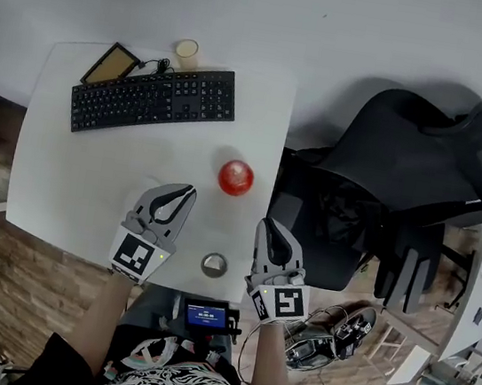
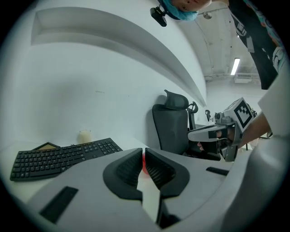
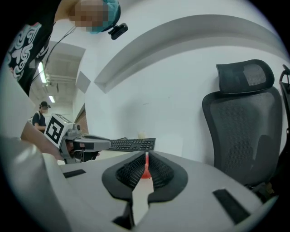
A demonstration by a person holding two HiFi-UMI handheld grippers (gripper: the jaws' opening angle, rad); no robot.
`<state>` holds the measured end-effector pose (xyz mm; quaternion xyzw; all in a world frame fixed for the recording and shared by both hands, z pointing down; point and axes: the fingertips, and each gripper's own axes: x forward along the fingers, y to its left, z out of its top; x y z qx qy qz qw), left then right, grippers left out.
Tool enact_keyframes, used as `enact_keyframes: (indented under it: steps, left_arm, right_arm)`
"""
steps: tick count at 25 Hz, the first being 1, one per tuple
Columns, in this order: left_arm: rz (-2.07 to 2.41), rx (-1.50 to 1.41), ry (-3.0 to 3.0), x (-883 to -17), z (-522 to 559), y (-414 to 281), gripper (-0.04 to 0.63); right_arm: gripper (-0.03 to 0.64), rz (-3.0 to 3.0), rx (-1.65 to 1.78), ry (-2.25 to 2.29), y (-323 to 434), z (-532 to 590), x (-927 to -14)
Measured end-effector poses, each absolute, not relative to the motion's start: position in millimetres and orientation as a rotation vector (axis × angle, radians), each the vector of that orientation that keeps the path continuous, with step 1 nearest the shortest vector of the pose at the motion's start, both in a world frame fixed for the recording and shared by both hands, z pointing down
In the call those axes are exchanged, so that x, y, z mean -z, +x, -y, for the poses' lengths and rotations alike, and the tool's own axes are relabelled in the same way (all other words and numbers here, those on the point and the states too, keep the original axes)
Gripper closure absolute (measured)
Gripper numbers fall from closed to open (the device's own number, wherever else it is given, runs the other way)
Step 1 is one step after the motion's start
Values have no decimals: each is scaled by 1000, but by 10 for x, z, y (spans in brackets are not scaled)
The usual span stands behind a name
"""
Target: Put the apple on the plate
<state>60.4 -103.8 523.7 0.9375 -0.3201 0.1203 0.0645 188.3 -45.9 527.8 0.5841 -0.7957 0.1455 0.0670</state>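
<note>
A red apple (image 1: 235, 177) sits on the white table (image 1: 72, 180), right of centre. In both gripper views it shows only as a red sliver behind the closed jaws: apple (image 2: 144, 163), apple (image 3: 146, 171). My left gripper (image 1: 190, 191) is shut and empty, its tip a short way left of the apple and nearer to me. My right gripper (image 1: 266, 224) is also shut and empty, just right of the apple and nearer to me, at the table's right edge. Neither touches the apple. Each gripper appears in the other's view: right gripper (image 2: 190, 134), left gripper (image 3: 108, 144). No plate is visible.
A black keyboard (image 1: 154, 100) lies at the back of the table, with a tablet (image 1: 112, 65) and a pale candle (image 1: 187, 52) behind it. A small round grey object (image 1: 214, 265) sits at the front edge. A black office chair (image 1: 404, 185) stands close to the right.
</note>
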Motion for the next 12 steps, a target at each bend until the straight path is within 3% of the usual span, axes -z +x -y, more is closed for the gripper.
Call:
enact_keyframes:
  steps: [10,12]
  left_arm:
    - [926,-293,2837,-5367,1067,735,571]
    - [873,-301,2830,-5430,1051,786,510]
  right_arm:
    - [568,2435,-492,1673,1846,585,-5438]
    - [533,2440,-513,1648,1834,611,-5495]
